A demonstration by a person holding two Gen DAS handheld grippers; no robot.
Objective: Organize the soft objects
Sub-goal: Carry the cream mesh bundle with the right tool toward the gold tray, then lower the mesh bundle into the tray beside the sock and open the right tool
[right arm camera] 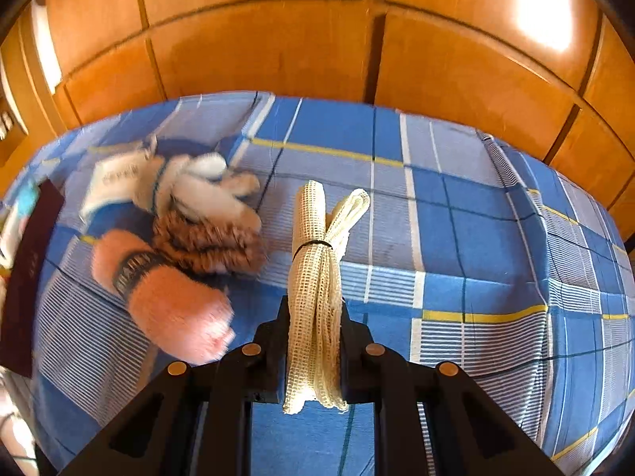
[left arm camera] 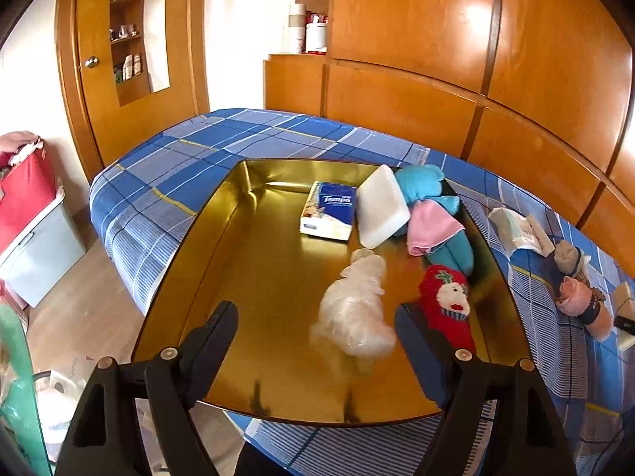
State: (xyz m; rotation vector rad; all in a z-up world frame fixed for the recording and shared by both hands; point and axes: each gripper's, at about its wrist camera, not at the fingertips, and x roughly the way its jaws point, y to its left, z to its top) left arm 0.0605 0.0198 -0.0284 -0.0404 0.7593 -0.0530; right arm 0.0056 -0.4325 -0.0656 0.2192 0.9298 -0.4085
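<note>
Over the plaid bedspread (right arm camera: 476,206), the right gripper (right arm camera: 315,317) has its jaws closed tight on a cream mesh bundle (right arm camera: 317,269), tied mid-length by a dark band; the bundle stands up between the fingers, ends free above and below.

Risks, as judged:
- The weave is loose and squashy. The pinch sits low on the roll, so it may slide out or flop during transfer to the tray.
- The fuzzy pink sock roll (right arm camera: 170,297) and brown furry piece (right arm camera: 206,242) lie just beside the gripper's left finger; a sideways swing could snag or drag them.
- On the gold tray (left arm camera: 222,246), the clear plastic wad (left arm camera: 355,313) lies between the left gripper's (left arm camera: 317,329) wide-open jaws, untouched and blurred; it is light and crinkly, and may skid on the slick metal as the fingers close.
- The red Christmas sock (left arm camera: 448,301) touches or overlaps the left gripper's right-hand finger and could get pinched along.

Pose: both grippers pitch steeply downward, the left one over the tray's near edge, the right one over the bed.
</note>
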